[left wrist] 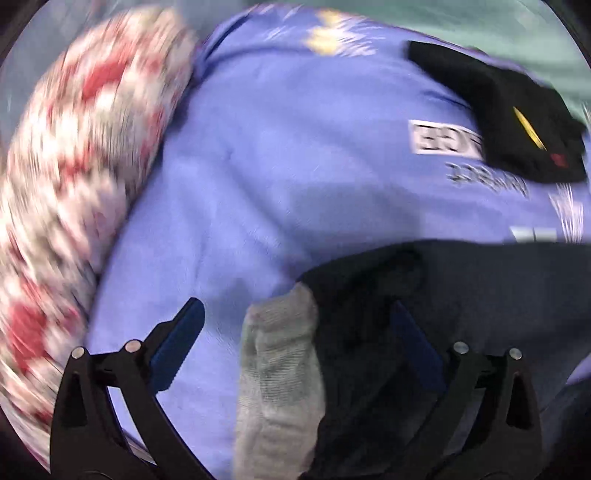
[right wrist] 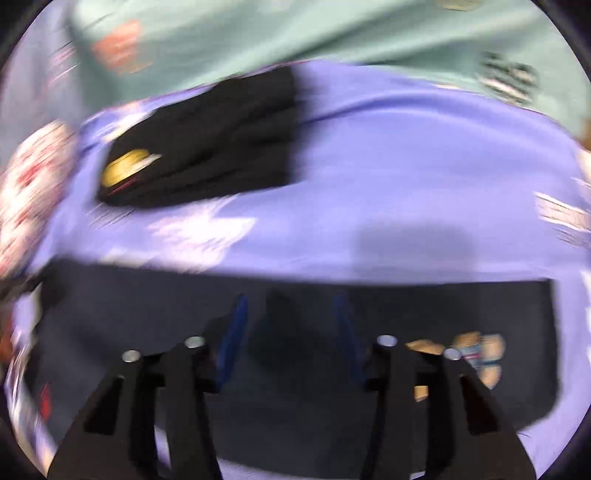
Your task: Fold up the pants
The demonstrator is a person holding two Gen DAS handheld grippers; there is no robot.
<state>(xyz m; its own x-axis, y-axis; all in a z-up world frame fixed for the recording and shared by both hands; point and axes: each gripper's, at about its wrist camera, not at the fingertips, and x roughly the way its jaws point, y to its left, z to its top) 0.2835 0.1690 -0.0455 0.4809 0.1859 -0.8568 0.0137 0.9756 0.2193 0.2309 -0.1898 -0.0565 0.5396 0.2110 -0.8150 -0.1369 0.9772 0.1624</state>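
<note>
Dark navy pants (left wrist: pixel 424 295) with a grey ribbed waistband (left wrist: pixel 280 369) lie on a purple sheet (left wrist: pixel 258 166). My left gripper (left wrist: pixel 299 325) is open, its fingers straddling the waistband edge, not pinching it. In the right wrist view the pants (right wrist: pixel 295 369) lie spread flat, with a colourful patch (right wrist: pixel 480 354) at the right. My right gripper (right wrist: pixel 290 314) is open just above the dark cloth. Both views are motion-blurred.
A folded black garment with a yellow mark (left wrist: pixel 509 118) (right wrist: pixel 207 162) lies farther back on the sheet. A red-and-white patterned cushion (left wrist: pixel 74 166) curves along the left. Pale green cloth (right wrist: pixel 332 33) lies beyond the sheet.
</note>
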